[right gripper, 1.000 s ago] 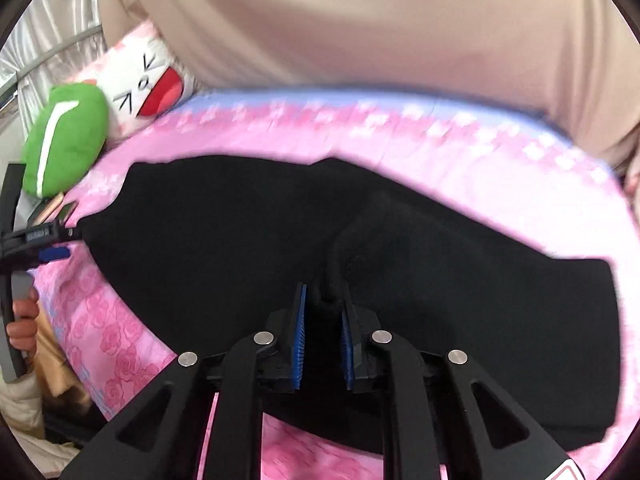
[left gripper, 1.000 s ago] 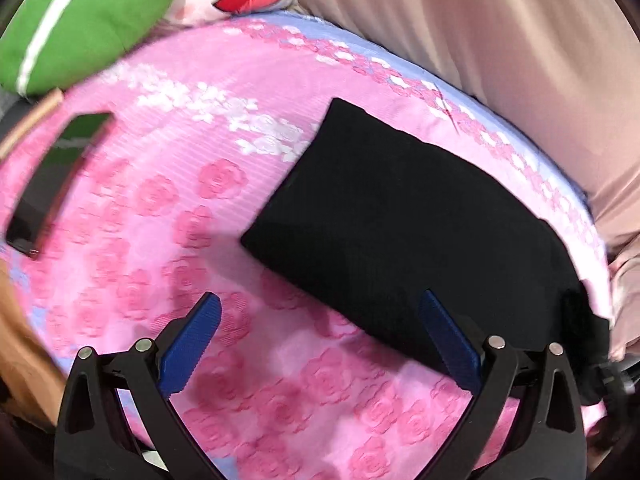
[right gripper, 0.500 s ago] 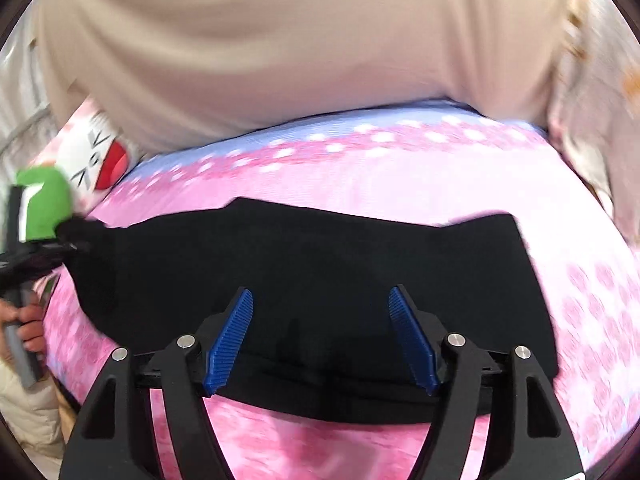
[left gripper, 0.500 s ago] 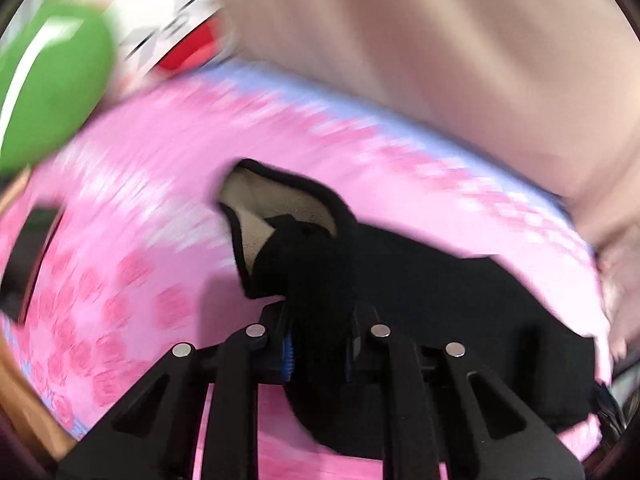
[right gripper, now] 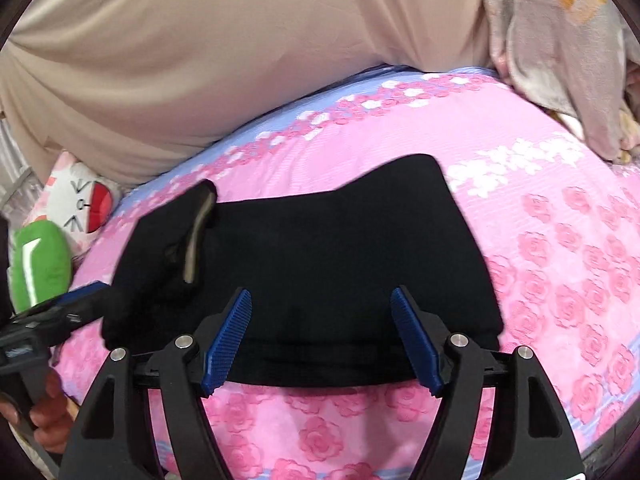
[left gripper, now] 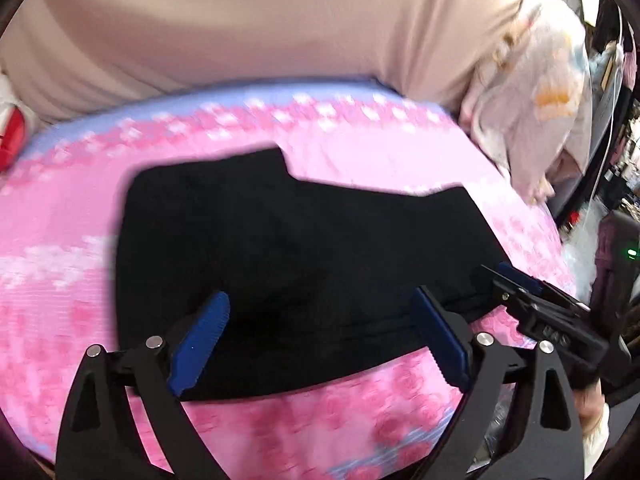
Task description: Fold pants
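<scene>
**Two open grippers over folded black pants**

Both grippers hold nothing. The left black two-finger gripper with blue ribbed pads (left gripper: 318,344) has its jaws spread wide, hovering above the near edge of the folded black fabric pants (left gripper: 296,264). In the right wrist view it shows at the pants' left end (right gripper: 86,298), gripped by a bare hand (right gripper: 44,420); there its fingertips sit against the cloth, though contact is hard to judge.

The right black two-finger gripper with blue ribbed pads (right gripper: 320,340) is likewise spread wide above the pants' near edge (right gripper: 320,264). The left wrist view shows it at the pants' right end (left gripper: 520,284), its tips at the cloth's corner.

The pants lie as a compact dark block on the pink rose-printed bedsheet with a lilac border (right gripper: 560,280). At the pants' left end a fold stands up, showing a strip of pale lining (right gripper: 196,236). Beyond the pants' far edge rises a beige curtain-like cloth (right gripper: 240,60). Left of the pants sit a green plush cushion with a white stripe (right gripper: 42,268) and a white cartoon-face plush (right gripper: 80,208). Past the pants' far right corner lies a pale patterned blanket (right gripper: 560,40).
</scene>
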A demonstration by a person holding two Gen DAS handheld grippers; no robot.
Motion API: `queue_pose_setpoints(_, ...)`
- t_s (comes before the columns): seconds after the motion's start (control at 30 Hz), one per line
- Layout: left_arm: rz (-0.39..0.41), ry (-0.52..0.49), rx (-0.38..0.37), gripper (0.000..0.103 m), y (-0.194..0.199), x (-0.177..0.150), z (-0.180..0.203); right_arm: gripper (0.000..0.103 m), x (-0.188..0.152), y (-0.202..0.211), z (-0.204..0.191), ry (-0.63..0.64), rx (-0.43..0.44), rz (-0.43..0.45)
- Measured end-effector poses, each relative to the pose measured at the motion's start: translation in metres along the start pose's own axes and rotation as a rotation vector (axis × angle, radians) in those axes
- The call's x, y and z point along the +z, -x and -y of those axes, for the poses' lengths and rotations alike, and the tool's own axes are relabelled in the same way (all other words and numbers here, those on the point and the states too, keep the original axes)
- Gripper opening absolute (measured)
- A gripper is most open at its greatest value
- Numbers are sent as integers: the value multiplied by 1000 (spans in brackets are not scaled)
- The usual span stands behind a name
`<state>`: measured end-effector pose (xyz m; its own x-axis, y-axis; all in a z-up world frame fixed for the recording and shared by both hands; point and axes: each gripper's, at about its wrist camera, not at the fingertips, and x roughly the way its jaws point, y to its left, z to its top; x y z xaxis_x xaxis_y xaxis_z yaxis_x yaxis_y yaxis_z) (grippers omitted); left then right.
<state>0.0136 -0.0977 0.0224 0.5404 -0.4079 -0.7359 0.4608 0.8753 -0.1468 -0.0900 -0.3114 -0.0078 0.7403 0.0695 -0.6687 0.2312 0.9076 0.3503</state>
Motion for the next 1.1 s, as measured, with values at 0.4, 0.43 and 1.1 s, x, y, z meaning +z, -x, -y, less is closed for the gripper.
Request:
queue_pose_setpoints(0.4, 65, 278, 352, 95, 63, -20, -144, 78, 24, -103, -102, 61, 299, -210)
queue_pose_setpoints(0.43, 59, 292, 361, 95, 64, -25, -153, 76, 22, -114, -105, 42, 306, -236)
queue_pose_setpoints(1.1, -8, 255, 247, 96, 20, -19, -125, 19, 18, 11, 28, -23, -103, 8)
